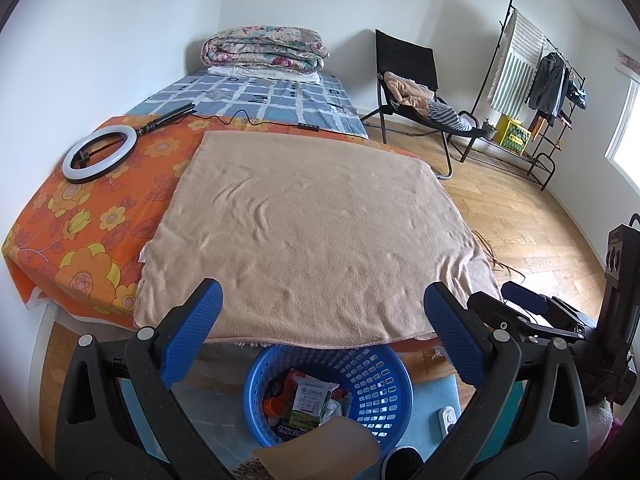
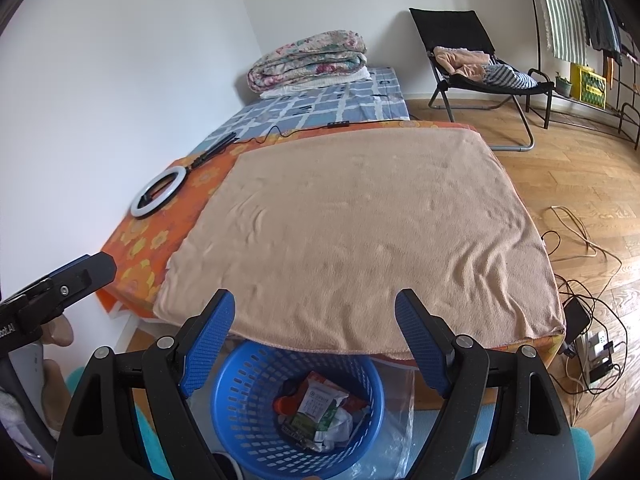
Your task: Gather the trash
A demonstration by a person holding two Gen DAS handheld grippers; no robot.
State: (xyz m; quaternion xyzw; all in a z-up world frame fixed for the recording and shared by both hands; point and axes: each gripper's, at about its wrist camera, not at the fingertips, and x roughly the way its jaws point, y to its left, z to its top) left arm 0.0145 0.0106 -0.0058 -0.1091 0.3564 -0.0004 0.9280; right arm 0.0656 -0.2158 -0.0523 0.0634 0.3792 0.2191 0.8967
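Peach towel (image 1: 316,240) on bed (image 1: 80,232), wood floor (image 1: 520,216), blue basket (image 1: 372,364) below

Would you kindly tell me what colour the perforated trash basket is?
The trash basket is blue, seen best in the right wrist view.

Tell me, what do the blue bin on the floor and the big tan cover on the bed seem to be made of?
The blue basket looks like moulded plastic: its glossy wall is pierced by rows of even slots. The tan cover seems a soft, matte terry or fleece cloth: its nap is fuzzy, it lies in shallow wrinkles and it droops over the bed's edge. The exact fibre cannot be told.
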